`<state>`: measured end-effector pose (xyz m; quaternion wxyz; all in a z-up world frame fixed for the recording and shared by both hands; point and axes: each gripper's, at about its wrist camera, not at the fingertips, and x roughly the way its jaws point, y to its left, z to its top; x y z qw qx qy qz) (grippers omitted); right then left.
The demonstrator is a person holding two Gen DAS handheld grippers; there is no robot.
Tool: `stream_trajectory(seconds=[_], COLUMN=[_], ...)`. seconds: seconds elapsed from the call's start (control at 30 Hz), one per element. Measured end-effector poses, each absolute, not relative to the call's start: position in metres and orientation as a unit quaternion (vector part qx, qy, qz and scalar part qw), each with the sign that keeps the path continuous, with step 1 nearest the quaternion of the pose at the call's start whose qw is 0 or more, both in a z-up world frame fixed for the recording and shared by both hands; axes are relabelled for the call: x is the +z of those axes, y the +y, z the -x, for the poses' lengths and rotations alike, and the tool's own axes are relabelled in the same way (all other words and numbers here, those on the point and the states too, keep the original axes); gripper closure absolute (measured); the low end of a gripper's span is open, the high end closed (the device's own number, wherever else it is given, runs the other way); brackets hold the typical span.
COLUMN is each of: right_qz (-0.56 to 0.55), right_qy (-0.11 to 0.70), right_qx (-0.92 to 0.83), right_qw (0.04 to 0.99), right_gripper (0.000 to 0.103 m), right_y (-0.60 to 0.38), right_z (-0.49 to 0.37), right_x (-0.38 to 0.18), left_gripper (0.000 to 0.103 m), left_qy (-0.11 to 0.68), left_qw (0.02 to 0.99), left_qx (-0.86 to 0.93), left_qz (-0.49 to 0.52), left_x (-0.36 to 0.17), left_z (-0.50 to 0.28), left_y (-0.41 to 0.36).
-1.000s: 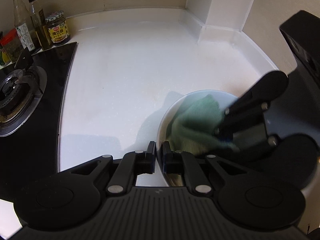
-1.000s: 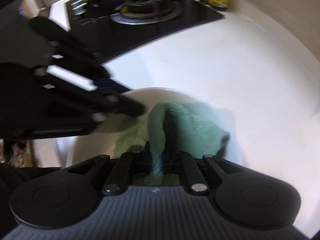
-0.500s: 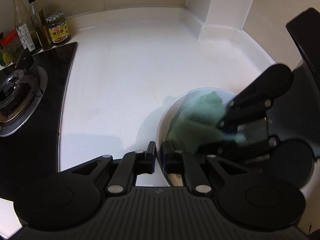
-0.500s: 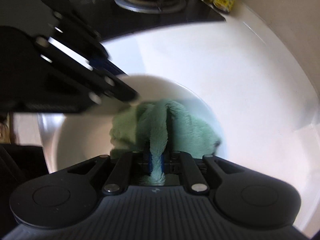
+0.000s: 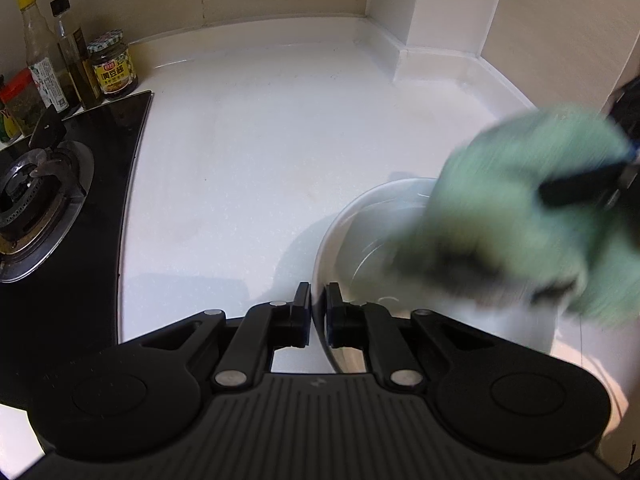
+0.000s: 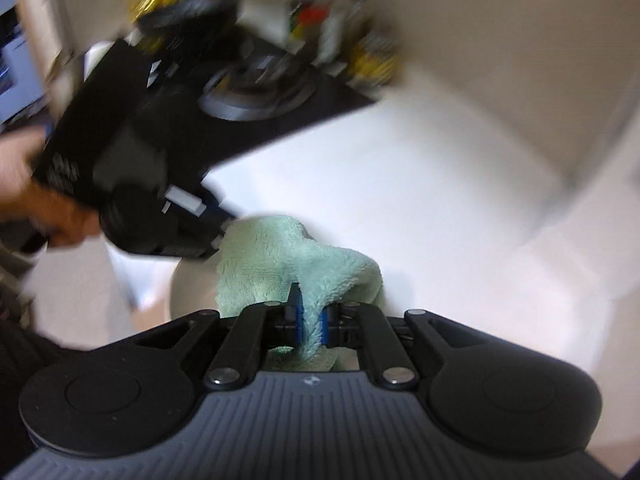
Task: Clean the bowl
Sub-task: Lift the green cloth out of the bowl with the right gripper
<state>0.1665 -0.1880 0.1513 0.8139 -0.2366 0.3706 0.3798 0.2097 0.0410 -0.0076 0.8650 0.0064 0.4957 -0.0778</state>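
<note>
A white bowl (image 5: 360,224) sits on the white counter (image 5: 260,140) at the lower right of the left wrist view. My left gripper (image 5: 318,312) is shut on the bowl's near rim. My right gripper (image 6: 311,322) is shut on a green cloth (image 6: 288,264), which hangs blurred above the bowl in the left wrist view (image 5: 520,208). In the right wrist view the bowl (image 6: 188,292) shows only as a pale edge under the cloth, beside my left gripper's body (image 6: 132,184).
A black gas hob (image 5: 48,208) with a burner lies at the left. Bottles and a jar (image 5: 112,68) stand by the back wall. A white boxed corner column (image 5: 436,20) rises at the back right.
My right gripper has lifted the green cloth up out of the bowl, moving fast and blurred. My left gripper still holds the bowl's rim in place.
</note>
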Motion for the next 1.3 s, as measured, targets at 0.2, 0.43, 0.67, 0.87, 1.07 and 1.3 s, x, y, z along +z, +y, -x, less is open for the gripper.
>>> stream_trajectory(seconds=[0.2, 0.43, 0.67, 0.87, 1.07, 1.3], right_qz=[0.145, 0.058, -0.062, 0.005, -0.043, -0.094], right_qy=[0.385, 0.415, 0.373, 0.439, 0.431, 0.410], right_qx=[0.383, 0.357, 0.380, 0.341, 0.291, 0.256], right_qw=[0.827, 0.835, 0.844, 0.831, 0.853, 0.871], right_gripper=[0.096, 0.096, 0.096, 0.092, 0.097, 0.096], right_y=[-0.225, -0.173, -0.201, -0.188, -0.199, -0.224], right_z=[-0.160, -0.184, -0.188, -0.191, -0.193, -0.196], right_x=[0.155, 0.082, 0.109, 0.062, 0.044, 0.055], left_gripper=[0.098, 0.098, 0.098, 0.098, 0.098, 0.097], left_qy=[0.493, 0.492, 0.493, 0.493, 0.494, 0.495], left_qw=[0.866, 0.867, 0.867, 0.867, 0.866, 0.865], left_qx=[-0.078, -0.079, -0.078, -0.079, -0.078, -0.086], left_qz=[0.001, 0.008, 0.000, 0.002, 0.001, -0.004], left_x=[-0.008, -0.009, -0.009, -0.009, -0.009, -0.005], left_z=[-0.209, -0.208, -0.208, -0.207, -0.208, -0.211], left_y=[0.042, 0.044, 0.042, 0.041, 0.041, 0.047])
